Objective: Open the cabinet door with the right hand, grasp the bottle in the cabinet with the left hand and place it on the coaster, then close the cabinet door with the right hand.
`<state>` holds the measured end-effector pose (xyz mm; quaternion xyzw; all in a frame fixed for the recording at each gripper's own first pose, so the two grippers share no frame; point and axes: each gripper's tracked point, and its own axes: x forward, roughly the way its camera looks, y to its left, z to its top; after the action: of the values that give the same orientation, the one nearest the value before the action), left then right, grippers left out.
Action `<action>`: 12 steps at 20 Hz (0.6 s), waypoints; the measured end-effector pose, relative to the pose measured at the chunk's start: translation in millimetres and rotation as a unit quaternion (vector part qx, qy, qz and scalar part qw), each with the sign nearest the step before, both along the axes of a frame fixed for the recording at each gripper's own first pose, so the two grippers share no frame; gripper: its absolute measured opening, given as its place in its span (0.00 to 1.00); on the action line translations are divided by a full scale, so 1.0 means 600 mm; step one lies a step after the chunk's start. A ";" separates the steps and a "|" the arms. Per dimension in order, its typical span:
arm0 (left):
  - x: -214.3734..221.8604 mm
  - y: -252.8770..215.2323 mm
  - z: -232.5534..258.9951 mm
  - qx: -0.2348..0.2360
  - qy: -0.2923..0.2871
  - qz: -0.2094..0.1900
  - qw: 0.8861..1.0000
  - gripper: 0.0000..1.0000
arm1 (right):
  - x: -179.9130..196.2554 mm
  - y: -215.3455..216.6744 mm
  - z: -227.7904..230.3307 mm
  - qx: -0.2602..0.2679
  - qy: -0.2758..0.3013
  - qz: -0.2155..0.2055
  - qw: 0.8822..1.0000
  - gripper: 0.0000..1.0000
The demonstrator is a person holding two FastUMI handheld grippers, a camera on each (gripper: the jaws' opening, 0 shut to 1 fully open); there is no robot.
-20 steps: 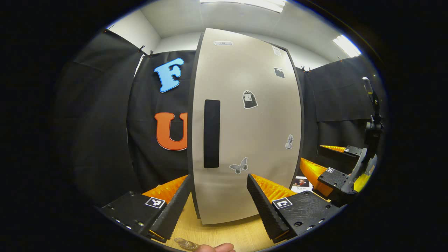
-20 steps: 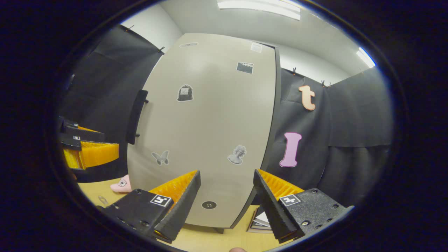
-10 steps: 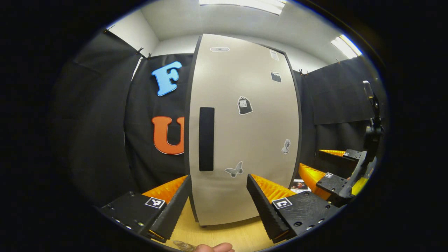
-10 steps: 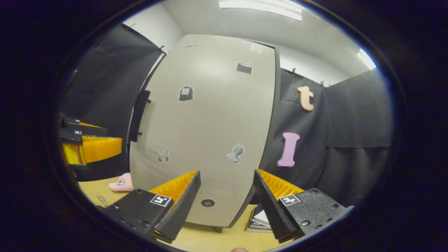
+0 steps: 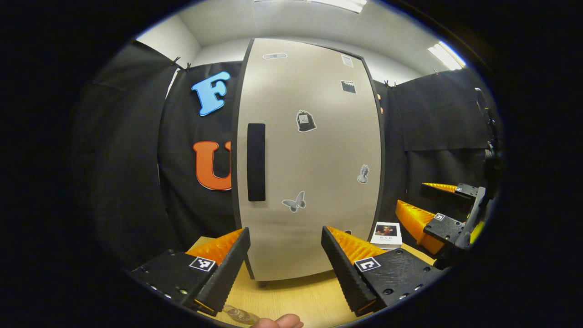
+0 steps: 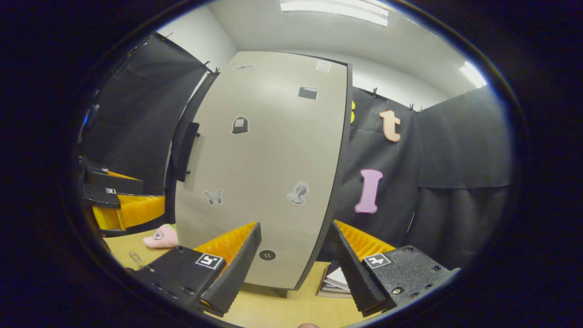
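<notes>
Since the upright handle (image 6: 187, 145) sits up-left of the right tool (image 6: 291, 255) — wide open, empty — it must cross; the left tool (image 5: 286, 255), also agape, waits nearer.

We count one cabinet (image 5: 314, 150) ahead of the left gripper's fingers, with one door and one dark handle (image 5: 256, 161). On that door we count seven stickers, one being a butterfly (image 5: 294, 202). Right of those fingers lies one small stack of books (image 5: 386, 233). Left of the right gripper's fingers sits one pink toy (image 6: 160, 237).
</notes>
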<state>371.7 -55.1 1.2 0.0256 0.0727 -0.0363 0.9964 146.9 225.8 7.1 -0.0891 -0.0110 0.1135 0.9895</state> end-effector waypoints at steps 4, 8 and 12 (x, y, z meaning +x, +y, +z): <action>-0.008 0.012 -0.012 -0.004 0.012 0.004 1.000 0.95 | 0.003 0.006 -0.022 0.003 0.023 -0.001 1.000 0.97; -0.008 0.026 -0.027 -0.018 0.027 0.011 0.999 0.95 | 0.008 0.029 -0.030 0.000 0.032 0.010 0.999 0.97; -0.004 0.024 -0.019 -0.021 0.023 0.009 0.999 0.95 | 0.009 0.055 -0.029 -0.011 0.035 0.032 0.999 0.98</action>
<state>369.2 -40.8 -10.1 0.0030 0.0953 -0.0296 0.9950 152.4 258.9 -10.2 -0.0956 0.0216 0.1479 0.9841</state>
